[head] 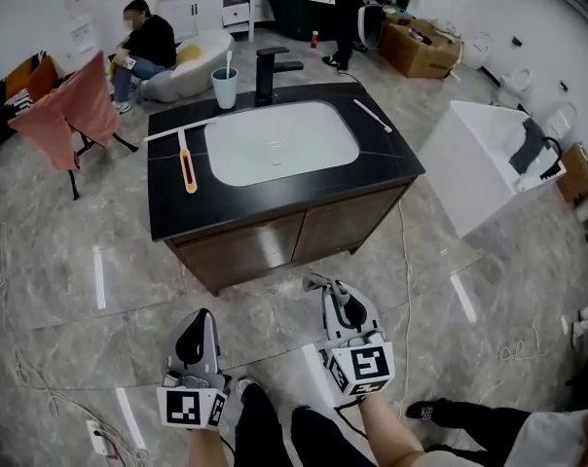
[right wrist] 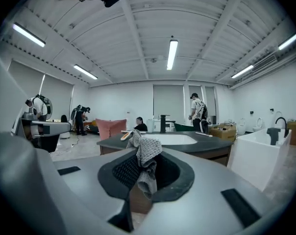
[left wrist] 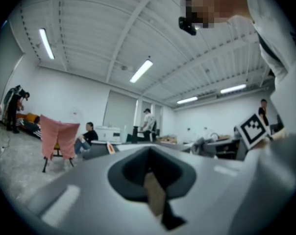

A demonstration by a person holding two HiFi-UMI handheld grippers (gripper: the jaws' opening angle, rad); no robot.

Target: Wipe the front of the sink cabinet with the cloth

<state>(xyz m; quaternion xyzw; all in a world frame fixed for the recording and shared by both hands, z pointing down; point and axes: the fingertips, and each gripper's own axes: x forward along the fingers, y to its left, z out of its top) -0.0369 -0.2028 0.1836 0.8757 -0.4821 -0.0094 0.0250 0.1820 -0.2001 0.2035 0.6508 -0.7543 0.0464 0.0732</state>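
Note:
The sink cabinet (head: 275,241) has brown wooden doors under a black top with a white basin (head: 279,142). It stands just beyond both grippers. My right gripper (head: 335,297) is shut on a grey cloth (head: 318,282), a short way from the cabinet front and not touching it. In the right gripper view the cloth (right wrist: 144,155) hangs out of the right gripper (right wrist: 144,173), with the cabinet (right wrist: 216,154) ahead. My left gripper (head: 199,331) is held low at the left, shut with nothing in it, and in its own view the left gripper (left wrist: 150,175) points up at the ceiling.
A black faucet (head: 268,74), a cup (head: 225,88) and an orange tool (head: 188,168) sit on the top. A white freestanding unit (head: 479,159) stands right, a pink-draped chair (head: 65,113) left. A cable (head: 408,270) runs over the floor. A person (head: 143,47) sits behind.

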